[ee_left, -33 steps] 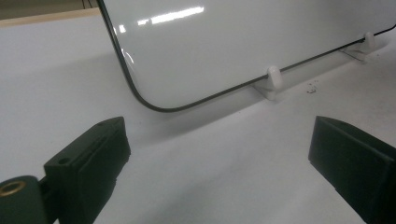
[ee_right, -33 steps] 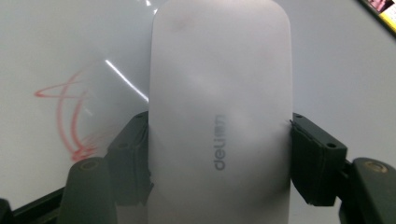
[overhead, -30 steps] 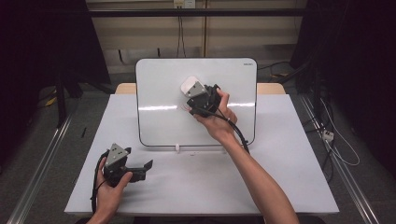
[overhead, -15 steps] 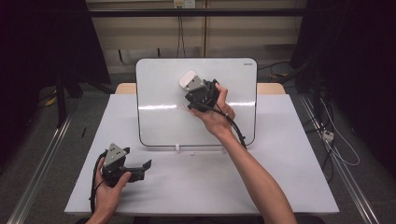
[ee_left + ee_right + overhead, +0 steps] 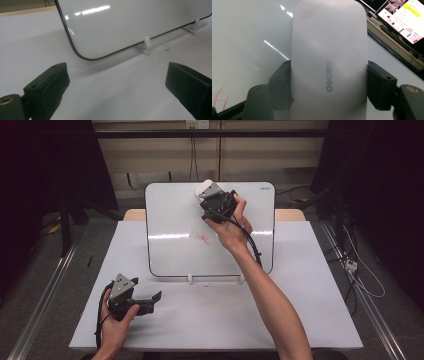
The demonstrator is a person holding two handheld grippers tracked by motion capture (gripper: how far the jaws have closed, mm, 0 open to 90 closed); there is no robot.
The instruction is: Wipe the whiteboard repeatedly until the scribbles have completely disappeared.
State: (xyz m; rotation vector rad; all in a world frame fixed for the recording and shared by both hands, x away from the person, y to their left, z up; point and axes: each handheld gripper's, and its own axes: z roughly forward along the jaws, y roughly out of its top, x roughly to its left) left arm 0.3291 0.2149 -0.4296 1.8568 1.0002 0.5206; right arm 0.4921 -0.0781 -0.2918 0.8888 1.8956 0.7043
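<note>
A glossy, smooth surface with bright light reflections is shown by the whiteboard (image 5: pixel 175 250), which is edged by a thin dark rim and borne on small white plastic feet (image 5: pixel 147 42). The white eraser (image 5: pixel 328 57) is seen as matt, smooth plastic. The table (image 5: pixel 310 320) is covered by a matt white sheet. Matt black plastic is presented by the gripper jaws.

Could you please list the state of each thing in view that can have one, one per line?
Whiteboard: propped upright on its clips, a red scribble left near the middle.
Eraser: clamped between the right gripper's jaws, at the board's top edge.
Right gripper: shut on the eraser.
Left gripper: open, nothing between the jaws, near the table's front left.
</note>
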